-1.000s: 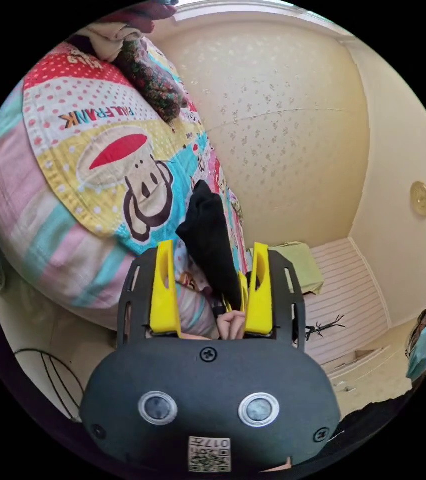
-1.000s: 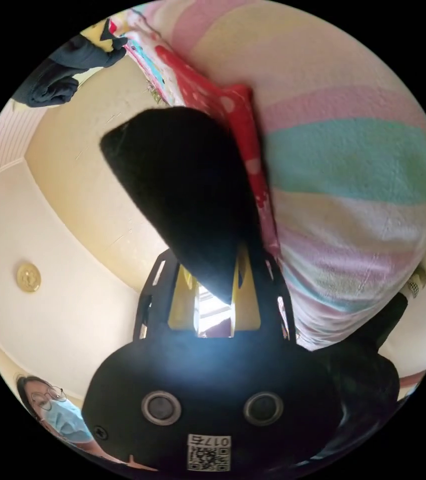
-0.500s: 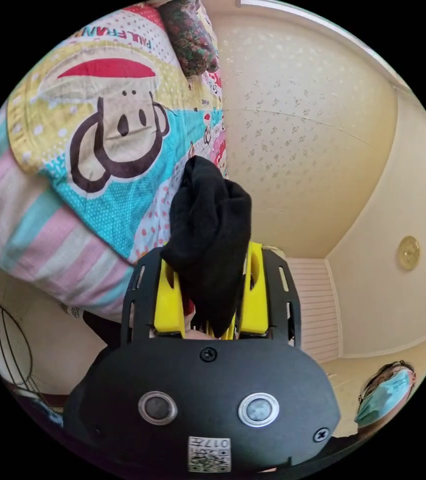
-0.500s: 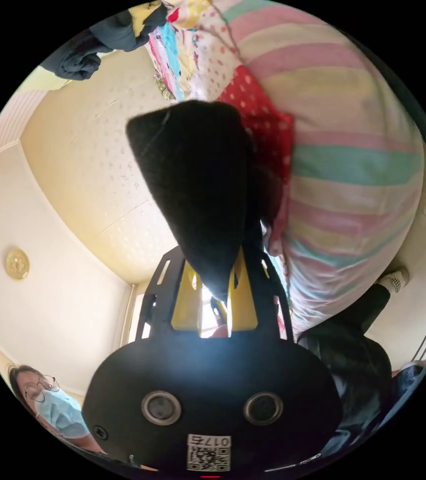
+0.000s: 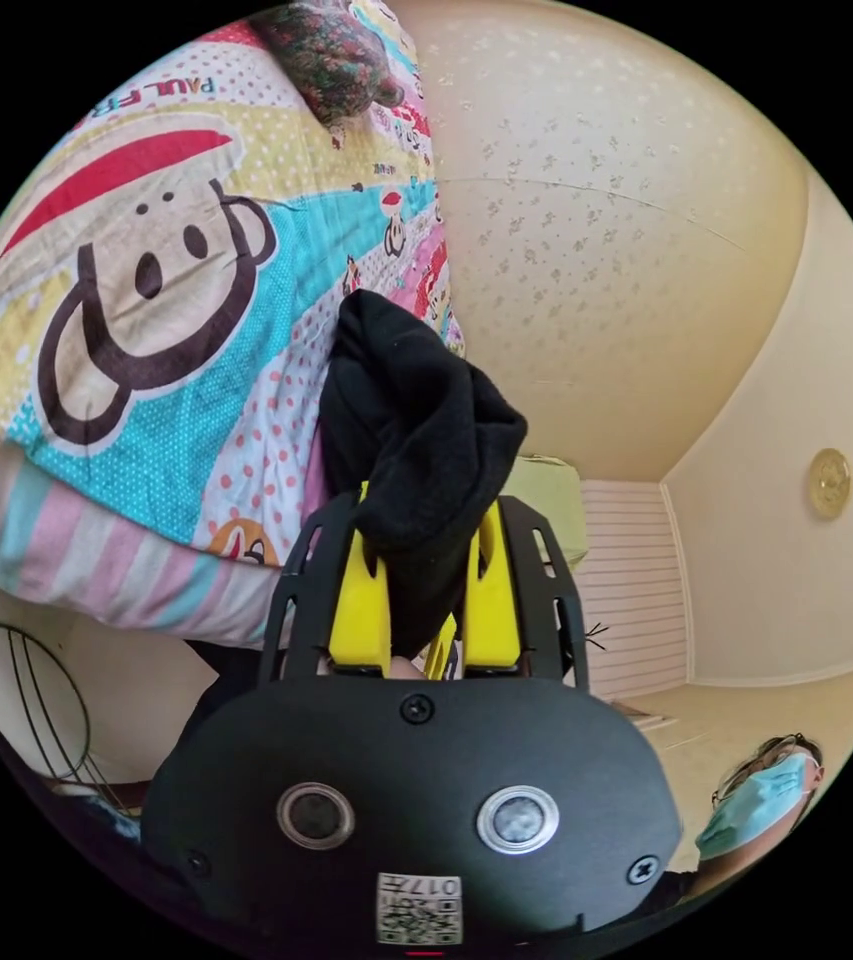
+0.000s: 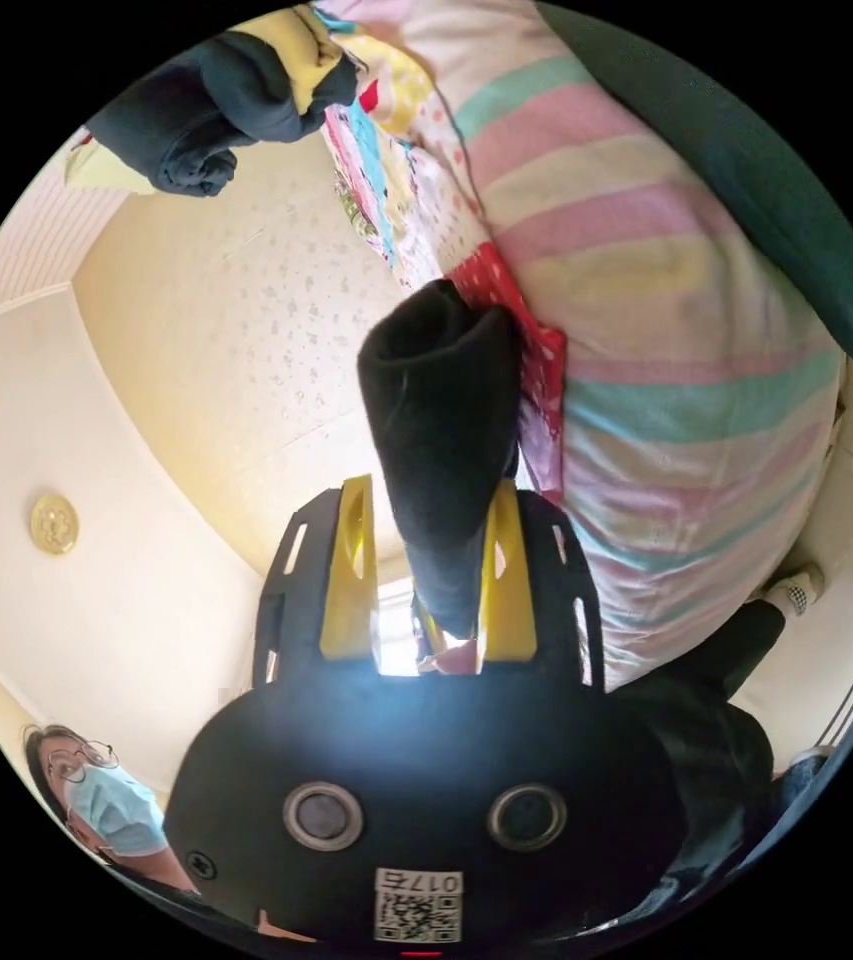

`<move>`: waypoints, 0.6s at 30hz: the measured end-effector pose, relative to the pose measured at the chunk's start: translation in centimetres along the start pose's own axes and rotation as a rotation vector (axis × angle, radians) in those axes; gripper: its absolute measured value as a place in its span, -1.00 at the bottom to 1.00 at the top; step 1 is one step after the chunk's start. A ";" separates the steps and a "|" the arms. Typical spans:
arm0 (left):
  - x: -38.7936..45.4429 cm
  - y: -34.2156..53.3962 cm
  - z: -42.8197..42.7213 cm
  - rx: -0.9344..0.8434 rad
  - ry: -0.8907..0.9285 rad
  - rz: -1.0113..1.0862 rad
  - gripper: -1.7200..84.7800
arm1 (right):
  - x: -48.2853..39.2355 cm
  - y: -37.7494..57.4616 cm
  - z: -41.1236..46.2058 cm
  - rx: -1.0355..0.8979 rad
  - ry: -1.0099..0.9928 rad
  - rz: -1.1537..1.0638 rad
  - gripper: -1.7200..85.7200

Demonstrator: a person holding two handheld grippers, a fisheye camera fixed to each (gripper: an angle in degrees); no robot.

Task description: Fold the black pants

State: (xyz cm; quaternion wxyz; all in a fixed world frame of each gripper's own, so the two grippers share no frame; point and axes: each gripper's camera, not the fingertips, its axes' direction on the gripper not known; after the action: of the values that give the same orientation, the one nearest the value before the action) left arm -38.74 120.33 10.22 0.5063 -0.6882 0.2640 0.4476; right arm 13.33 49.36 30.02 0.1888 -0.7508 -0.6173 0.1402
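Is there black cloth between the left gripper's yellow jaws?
Yes, a bunch of the black pants sits in the left gripper.

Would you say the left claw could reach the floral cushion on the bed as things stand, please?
Probably not yet: the left claw looks shut on the black pants, and the floral cushion lies far up the cartoon bedspread.

Bright, soft warm light throughout; fisheye bending at the black-ringed edges; white glare washes the right gripper view's centre.

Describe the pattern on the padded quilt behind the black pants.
The padded quilt has a cartoon monkey face, polka dots and pastel stripes, clearest in the left gripper view.
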 end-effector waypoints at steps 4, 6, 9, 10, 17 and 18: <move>-1.9 1.4 -1.0 0.002 0.001 0.012 -0.70 | 2.3 0.1 0.7 -0.008 0.055 -0.017 -0.64; -2.4 1.7 -1.5 -0.012 -0.001 0.029 -0.71 | 3.0 1.6 0.8 -0.014 0.046 0.014 -0.68; -2.4 2.2 -3.2 -0.030 0.049 0.069 -0.72 | -0.2 4.8 1.0 -0.056 0.091 -0.151 -0.71; -2.1 2.7 -4.1 -0.036 0.087 0.084 -0.72 | -0.9 5.5 1.0 -0.064 0.084 -0.177 -0.71; 3.7 7.1 -9.1 -0.070 0.213 0.335 -0.73 | -5.9 12.8 -0.8 -0.132 -0.060 -0.323 -0.71; 4.0 7.2 -9.0 -0.073 0.209 0.350 -0.73 | -6.0 12.5 -0.5 -0.140 -0.072 -0.315 -0.71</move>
State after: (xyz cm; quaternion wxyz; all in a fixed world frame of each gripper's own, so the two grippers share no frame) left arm -39.62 109.80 4.16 0.3652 -0.6924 0.4145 0.4641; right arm 23.27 41.38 24.61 0.1334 -0.6506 -0.7419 0.0924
